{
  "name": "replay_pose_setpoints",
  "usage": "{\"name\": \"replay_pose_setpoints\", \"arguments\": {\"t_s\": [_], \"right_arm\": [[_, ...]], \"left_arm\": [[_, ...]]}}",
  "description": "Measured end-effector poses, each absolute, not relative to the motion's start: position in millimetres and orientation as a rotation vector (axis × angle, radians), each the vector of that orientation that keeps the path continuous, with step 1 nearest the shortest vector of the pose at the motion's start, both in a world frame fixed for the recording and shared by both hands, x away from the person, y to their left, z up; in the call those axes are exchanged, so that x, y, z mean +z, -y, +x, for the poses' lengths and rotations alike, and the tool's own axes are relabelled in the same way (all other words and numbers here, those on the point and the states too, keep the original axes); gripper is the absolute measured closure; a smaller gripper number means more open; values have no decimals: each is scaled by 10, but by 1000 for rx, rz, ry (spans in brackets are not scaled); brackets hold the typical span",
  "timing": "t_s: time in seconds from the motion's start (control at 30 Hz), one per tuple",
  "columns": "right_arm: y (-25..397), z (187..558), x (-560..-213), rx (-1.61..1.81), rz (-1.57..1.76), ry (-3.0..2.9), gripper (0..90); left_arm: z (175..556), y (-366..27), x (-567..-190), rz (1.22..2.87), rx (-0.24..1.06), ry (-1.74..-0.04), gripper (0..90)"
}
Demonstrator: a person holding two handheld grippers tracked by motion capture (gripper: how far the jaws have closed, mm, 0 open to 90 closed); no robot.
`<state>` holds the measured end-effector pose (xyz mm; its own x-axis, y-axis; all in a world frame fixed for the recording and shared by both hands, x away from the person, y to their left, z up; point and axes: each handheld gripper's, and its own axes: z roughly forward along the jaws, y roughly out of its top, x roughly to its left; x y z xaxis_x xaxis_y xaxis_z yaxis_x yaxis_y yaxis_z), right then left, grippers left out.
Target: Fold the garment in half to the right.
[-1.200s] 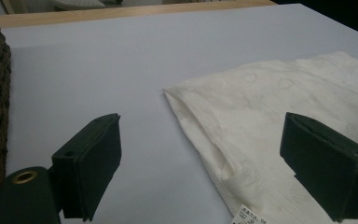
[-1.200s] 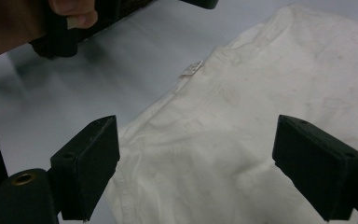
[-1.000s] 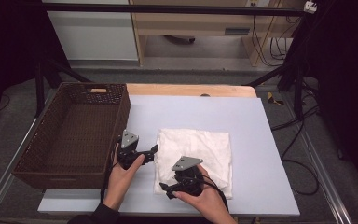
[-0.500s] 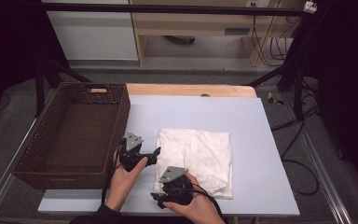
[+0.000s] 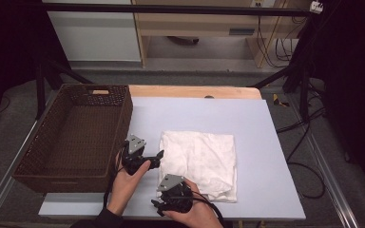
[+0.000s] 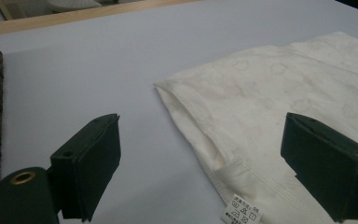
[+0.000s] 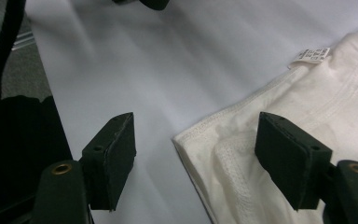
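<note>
On the surface (image 5: 266, 142), beside an empty basket (image 5: 76, 137), a folded white cloth (image 5: 204, 161) lies flat near the front edge; by my judgement the folding looks done, and lifting it into the basket is what remains. Both the left tool (image 5: 159, 155) and right tool (image 5: 156, 206) gape wide at the cloth's left edge, holding nothing.

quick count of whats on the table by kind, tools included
folded white garment: 1
brown wicker basket: 1
handheld tools: 2, left tool and right tool, both open
total: 4
</note>
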<state>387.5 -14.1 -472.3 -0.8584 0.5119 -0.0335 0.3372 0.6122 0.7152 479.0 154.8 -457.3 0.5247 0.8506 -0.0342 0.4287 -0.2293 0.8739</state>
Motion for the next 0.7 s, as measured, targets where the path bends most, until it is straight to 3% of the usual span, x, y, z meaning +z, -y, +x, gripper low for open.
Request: {"name": "replay_pose_setpoints", "arguments": {"t_s": [0.6, 0.7], "right_arm": [[157, 3902, -4794, 1043, 717, -2590, 374], [193, 3938, -4797, 1047, 753, -2575, 442]], "left_arm": [[4795, -1562, -4582, 1852, 573, -1066, 119], [4799, -1573, -4581, 1849, 574, -1074, 119]]}}
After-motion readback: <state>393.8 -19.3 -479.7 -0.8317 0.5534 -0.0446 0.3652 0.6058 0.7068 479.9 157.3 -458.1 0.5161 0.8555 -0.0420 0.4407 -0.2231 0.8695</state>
